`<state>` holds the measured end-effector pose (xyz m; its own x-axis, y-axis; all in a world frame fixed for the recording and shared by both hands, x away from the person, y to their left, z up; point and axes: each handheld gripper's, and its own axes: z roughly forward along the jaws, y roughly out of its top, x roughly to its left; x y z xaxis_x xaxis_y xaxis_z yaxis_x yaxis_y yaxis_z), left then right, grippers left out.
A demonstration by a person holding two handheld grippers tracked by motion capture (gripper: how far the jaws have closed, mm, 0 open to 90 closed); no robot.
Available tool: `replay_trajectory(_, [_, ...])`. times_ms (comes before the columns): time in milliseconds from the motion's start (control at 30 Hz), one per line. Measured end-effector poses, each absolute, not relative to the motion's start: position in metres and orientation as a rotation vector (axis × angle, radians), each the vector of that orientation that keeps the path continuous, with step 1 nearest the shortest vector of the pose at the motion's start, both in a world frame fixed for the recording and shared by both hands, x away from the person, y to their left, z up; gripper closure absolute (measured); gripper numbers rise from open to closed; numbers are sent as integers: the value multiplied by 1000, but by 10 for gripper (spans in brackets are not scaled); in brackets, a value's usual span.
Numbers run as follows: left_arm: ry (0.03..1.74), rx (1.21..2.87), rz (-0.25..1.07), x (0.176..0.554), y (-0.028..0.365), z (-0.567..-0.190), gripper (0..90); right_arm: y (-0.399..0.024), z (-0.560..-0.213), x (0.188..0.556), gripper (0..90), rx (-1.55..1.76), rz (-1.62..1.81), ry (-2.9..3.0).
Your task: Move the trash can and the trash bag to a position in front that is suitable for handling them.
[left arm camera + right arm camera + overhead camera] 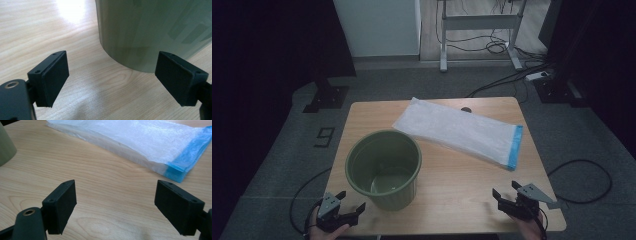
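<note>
Both claws are held apart and empty over the surface (452,175): the left claw (346,210) near the green bin (383,167), the right claw (507,192) near the folded plastic bag (459,131).

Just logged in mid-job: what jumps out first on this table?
A round olive-green plastic bin stands upright and open near the front left of the light wooden table. Behind it to the right lies a flat stack of white translucent plastic bags with a blue edge band, angled across the tabletop. The left gripper and right gripper sit at the near edge, jaws open, holding nothing.
</note>
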<state>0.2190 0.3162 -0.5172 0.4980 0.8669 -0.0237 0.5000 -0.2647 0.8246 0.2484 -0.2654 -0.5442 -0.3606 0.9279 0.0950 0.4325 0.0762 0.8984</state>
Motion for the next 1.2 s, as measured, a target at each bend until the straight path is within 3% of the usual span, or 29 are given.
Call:
replay_trajectory(433, [946, 1845, 472, 214, 325, -500, 114, -280, -548, 259, 178, 1345, 1247, 1864])
replay_trajectory(733, [788, 1932, 370, 230, 305, -495, 111, -287, -547, 261, 180, 1350, 1252, 1841])
replay_trajectory(1200, [702, 2058, 347, 258, 292, -486, 133, -286, -545, 253, 195, 1302, 1253, 1874])
